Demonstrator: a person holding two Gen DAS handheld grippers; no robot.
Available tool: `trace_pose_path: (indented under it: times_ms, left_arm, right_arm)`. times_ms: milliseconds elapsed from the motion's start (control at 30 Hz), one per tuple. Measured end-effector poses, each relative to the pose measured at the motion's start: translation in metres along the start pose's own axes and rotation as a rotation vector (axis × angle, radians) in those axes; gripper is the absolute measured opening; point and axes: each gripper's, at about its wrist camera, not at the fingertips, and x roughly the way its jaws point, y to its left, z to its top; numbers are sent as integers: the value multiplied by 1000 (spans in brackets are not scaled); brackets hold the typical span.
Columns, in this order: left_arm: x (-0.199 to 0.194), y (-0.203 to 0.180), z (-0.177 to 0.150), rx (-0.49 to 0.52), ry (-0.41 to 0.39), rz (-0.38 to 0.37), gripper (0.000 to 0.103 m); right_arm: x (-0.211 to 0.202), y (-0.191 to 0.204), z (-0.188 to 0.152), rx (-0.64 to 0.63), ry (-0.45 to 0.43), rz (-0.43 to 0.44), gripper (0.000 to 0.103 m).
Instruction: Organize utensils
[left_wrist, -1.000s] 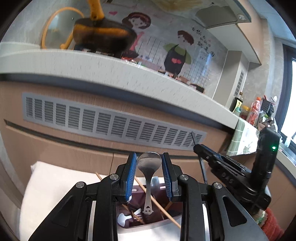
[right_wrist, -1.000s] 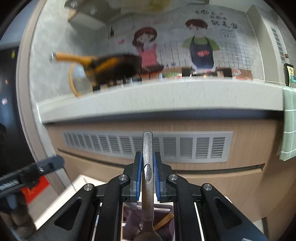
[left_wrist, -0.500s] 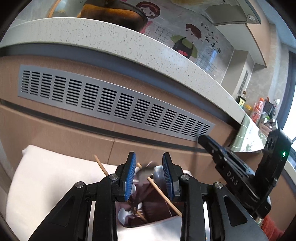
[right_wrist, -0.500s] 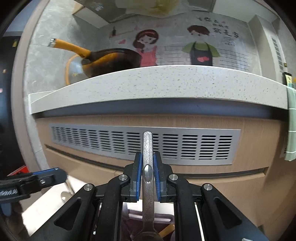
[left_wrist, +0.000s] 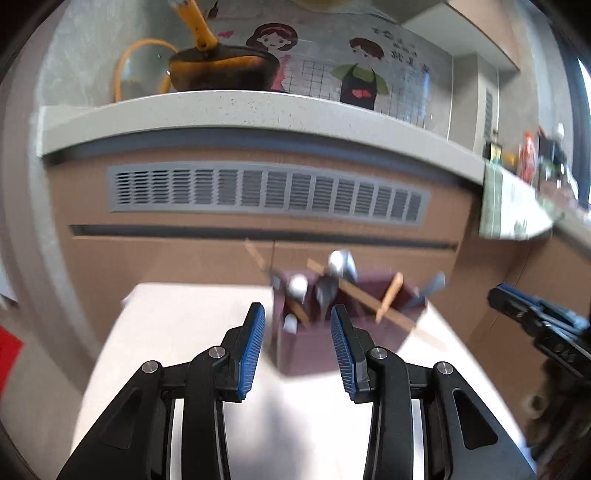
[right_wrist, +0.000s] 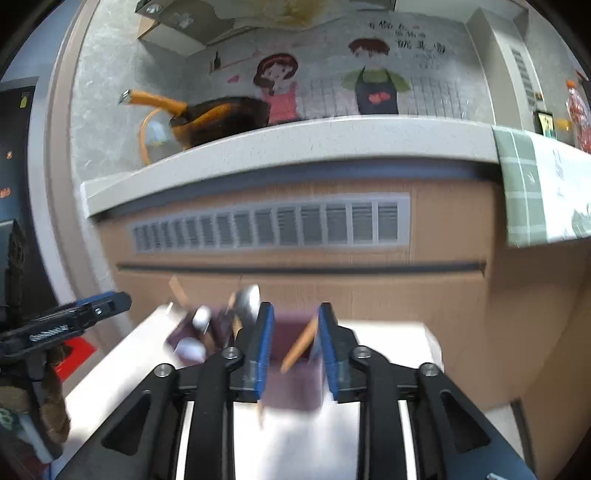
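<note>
Maroon plastic forms the utensil holder (left_wrist: 332, 347), which stands on a white table (left_wrist: 177, 332) in front of a brown cabinet (left_wrist: 166, 266) with a grey vent (left_wrist: 269, 194). Metal spoons (left_wrist: 341, 264) and wooden chopsticks (left_wrist: 373, 301) stick out of it at slants, blurred. The left gripper (left_wrist: 298, 345) has just been opening; its jaws stand wide and empty, short of the holder. The right gripper (right_wrist: 296, 345) has also just been opening, nothing pressed between its blue pads (right_wrist: 265, 347), with the holder and one chopstick (right_wrist: 299, 347) seen through the gap. Above, a dark pan (left_wrist: 221, 70) sits on the speckled counter (left_wrist: 258, 109).
</note>
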Motion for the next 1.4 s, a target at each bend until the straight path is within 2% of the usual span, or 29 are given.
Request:
trace_pose_path:
  times_ms: [100, 233, 300, 367, 500, 667, 1400]
  left_arm:
    - [-27, -8, -30, 5, 33, 37, 38]
    - [-55, -23, -60, 59, 50, 143, 38]
    - [-65, -26, -68, 57, 63, 147, 38]
    - [-76, -26, -72, 31, 78, 115, 38]
    - [-92, -30, -77, 29, 71, 113, 38]
    - [-103, -29, -78, 22, 66, 108, 38]
    - [-100, -29, -79, 22, 97, 80, 38]
  right_arm:
    - [-27, 12, -25, -31, 56, 14, 27]
    - [-51, 33, -68, -47, 173, 56, 28]
    - [-62, 40, -83, -33, 190, 73, 28]
    - [-74, 44, -92, -21, 176, 70, 28]
    - [-91, 53, -96, -37, 136, 56, 28]
    - [-96, 54, -100, -7, 144, 58, 28]
    - [-98, 52, -102, -12, 158, 33, 28]
